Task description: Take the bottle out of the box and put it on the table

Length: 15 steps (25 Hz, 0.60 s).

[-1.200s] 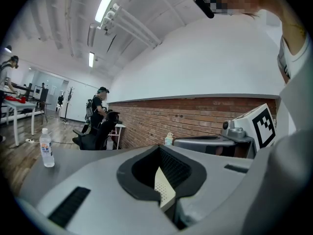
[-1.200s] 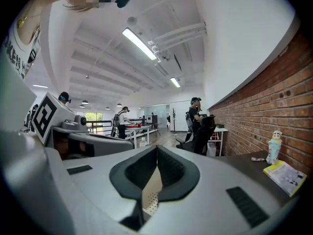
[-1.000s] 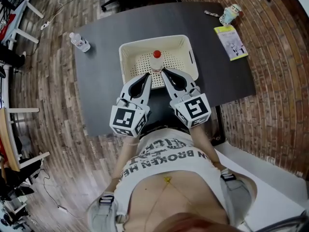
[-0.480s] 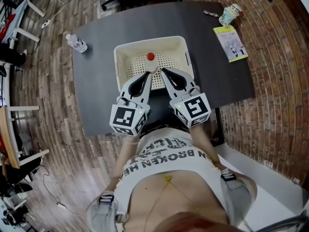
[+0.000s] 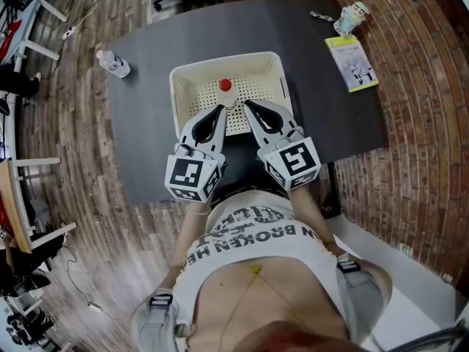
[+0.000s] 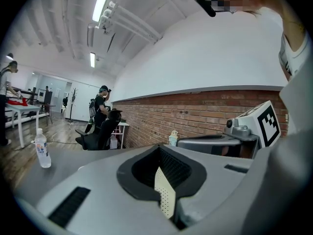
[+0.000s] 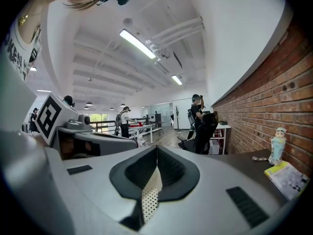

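While the bottle (image 5: pixel 226 86) (red cap, seen from above) stands upright inside the cream perforated box (image 5: pixel 176 97), close to the box's near wall, the left tool (image 5: pixel 221 110) and right tool (image 5: pixel 245 106) reach in side by side from the person's side. Their tips converge on either side of the bottle's lower body, but the head view doesn't show whether they touch it. In the left gripper view the left tool's jaws are closed together with nothing between them, and only a sliver of the box's perforated wall shows through the notch below. The right tool's jaws are likewise pressed together and empty, with the same perforated sliver below. The box sits mid-way across the dark desk (image 5: pixel 146 138). A clear bottle (image 5: pixel 113 63) stands at the desk's far left corner, well apart from the box. A small figurine (image 5: pixel 352 17) and a yellow booklet (image 5: pixel 352 63) are at the far right corner, the booklet lying flat just nearer than the figurine.
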### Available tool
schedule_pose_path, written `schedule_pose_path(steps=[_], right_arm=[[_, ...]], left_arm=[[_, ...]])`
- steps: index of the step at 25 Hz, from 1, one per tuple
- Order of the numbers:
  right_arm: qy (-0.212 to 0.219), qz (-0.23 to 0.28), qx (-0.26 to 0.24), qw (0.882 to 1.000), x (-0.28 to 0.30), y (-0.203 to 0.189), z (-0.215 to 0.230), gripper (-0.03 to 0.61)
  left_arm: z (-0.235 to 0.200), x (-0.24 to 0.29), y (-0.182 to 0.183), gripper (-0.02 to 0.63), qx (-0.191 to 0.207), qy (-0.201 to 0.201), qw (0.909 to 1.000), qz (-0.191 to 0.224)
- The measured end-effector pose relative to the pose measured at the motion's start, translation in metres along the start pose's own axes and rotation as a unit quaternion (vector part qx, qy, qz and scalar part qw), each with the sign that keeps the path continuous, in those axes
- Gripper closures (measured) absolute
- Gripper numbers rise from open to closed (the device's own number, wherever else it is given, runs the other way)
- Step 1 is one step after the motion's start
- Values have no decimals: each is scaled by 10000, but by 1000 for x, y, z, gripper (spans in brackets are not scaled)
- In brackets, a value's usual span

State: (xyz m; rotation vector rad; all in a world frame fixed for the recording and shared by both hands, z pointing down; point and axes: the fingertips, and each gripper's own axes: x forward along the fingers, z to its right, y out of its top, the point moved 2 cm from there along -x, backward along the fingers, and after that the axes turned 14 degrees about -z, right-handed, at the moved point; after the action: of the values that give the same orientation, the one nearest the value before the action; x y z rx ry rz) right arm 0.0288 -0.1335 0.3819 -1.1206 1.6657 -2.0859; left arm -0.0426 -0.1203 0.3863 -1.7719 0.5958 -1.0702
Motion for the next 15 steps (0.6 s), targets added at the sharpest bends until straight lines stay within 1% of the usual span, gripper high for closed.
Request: schedule_pose_path(steps=[6,10,13,14,15], right_arm=[[4,-42,41,10000,4,-1,10,569],[-20,-94,90,9999,9,-4,19,569],[-40,-151,133,9998,17,-7,27,569],[-45,-157,143,9998,18,-7,30,569],[-47,-157,151,9998,17,-7,31,569]], left_arm=[[-8,13,-2,607,-14,86,10000,-48],[-17,29,-11,607,-11,60,9998,-177],[-29,44,-20,606,-19,144,9994,-313],[-31,49,-23,601,-4,173,9992,-367],[-32,52,-25,581,13,186,9989,-431]])
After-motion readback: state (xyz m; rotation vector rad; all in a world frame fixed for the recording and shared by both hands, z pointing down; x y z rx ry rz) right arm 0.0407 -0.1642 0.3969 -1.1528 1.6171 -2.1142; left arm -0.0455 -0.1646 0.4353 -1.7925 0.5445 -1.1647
